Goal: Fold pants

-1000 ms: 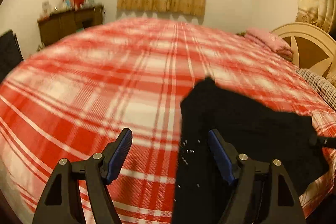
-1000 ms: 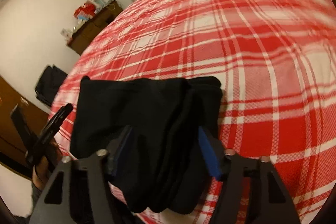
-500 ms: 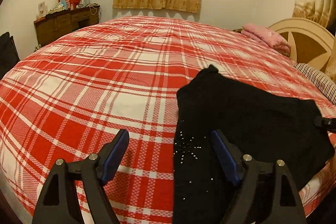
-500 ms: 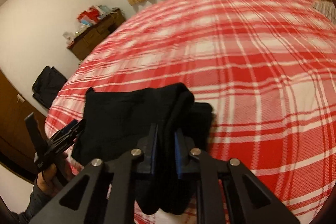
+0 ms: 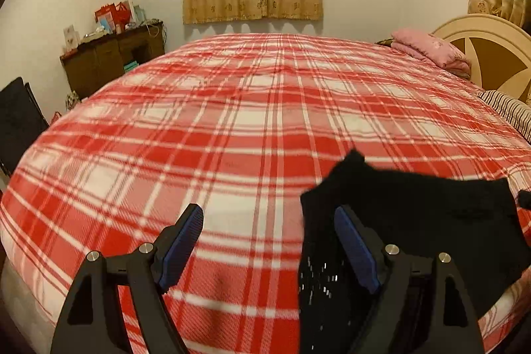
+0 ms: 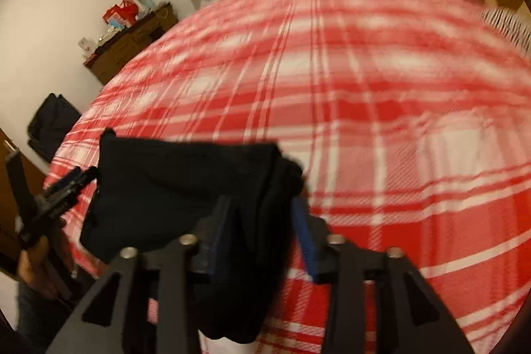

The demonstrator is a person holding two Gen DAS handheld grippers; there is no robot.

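The black pants (image 5: 415, 221) lie folded into a compact stack at the near edge of the red plaid bed (image 5: 252, 121). My left gripper (image 5: 268, 223) is open over the plaid, its right finger above the pants' left edge with small studs. In the right wrist view, the pants (image 6: 186, 181) lie bunched between my right gripper's (image 6: 262, 208) blue pads, which stand apart. The left gripper (image 6: 63, 188) shows at the pants' left side.
A pink folded blanket (image 5: 431, 50) and a cream headboard (image 5: 488, 52) are at the far right. A wooden dresser (image 5: 113, 58) with clutter stands against the far wall. A black bag (image 5: 16, 121) sits left of the bed.
My right gripper was shut on the pants' folded edge half a second ago and has now opened. The left gripper stayed open and shifted slightly.
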